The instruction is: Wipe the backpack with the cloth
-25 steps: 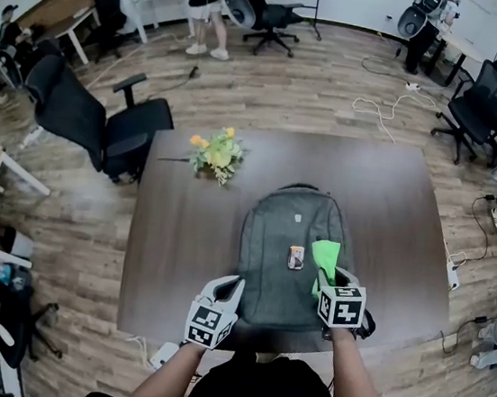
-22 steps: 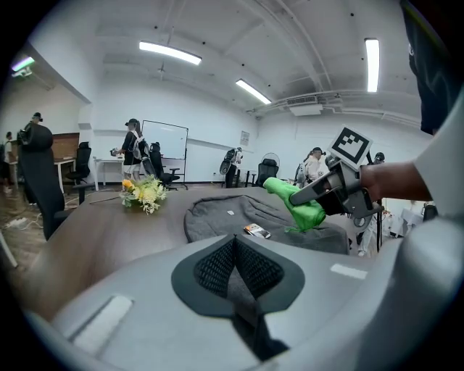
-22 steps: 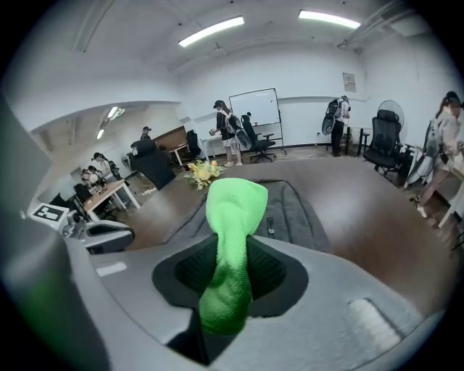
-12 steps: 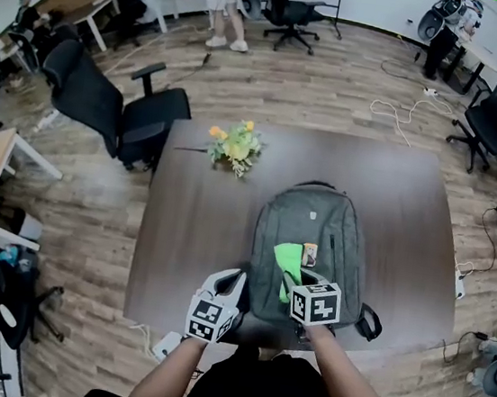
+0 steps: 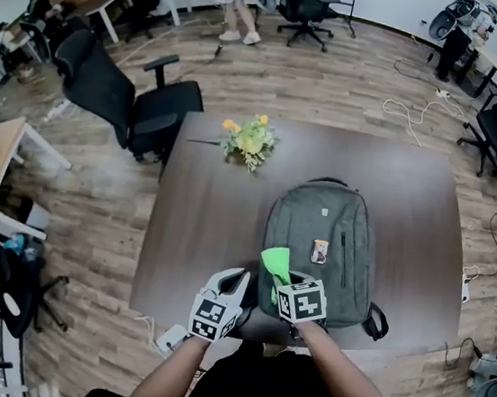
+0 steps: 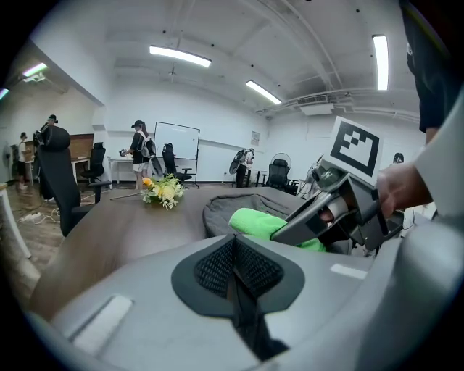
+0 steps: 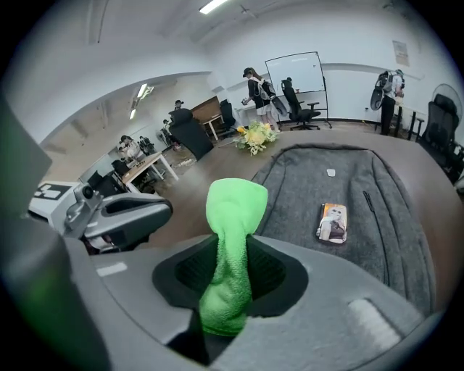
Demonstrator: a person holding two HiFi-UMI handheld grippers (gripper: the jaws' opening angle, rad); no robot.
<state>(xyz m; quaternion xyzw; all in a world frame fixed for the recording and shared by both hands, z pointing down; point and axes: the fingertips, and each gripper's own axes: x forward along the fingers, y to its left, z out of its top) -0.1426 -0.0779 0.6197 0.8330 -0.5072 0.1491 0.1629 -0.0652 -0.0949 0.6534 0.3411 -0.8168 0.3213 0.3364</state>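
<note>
A grey backpack (image 5: 324,248) lies flat on the dark table (image 5: 200,223), its front face up, with a small picture card (image 5: 319,251) on it. My right gripper (image 5: 279,283) is shut on a green cloth (image 5: 275,264) and holds it over the backpack's near left edge. In the right gripper view the cloth (image 7: 230,246) stands bunched between the jaws, with the backpack (image 7: 341,196) beyond. My left gripper (image 5: 235,284) sits shut and empty at the table's near edge, just left of the backpack. In the left gripper view the cloth (image 6: 261,221) and right gripper (image 6: 319,214) show to the right.
A bunch of yellow flowers (image 5: 249,139) lies at the table's far left. A black office chair (image 5: 121,99) stands beside the table's left corner. More chairs, desks and people are at the room's far end. Cables trail on the floor at the right.
My right gripper has swept the cloth leftward across the backpack's near part, from its right side to its left edge. The left gripper has barely moved.
</note>
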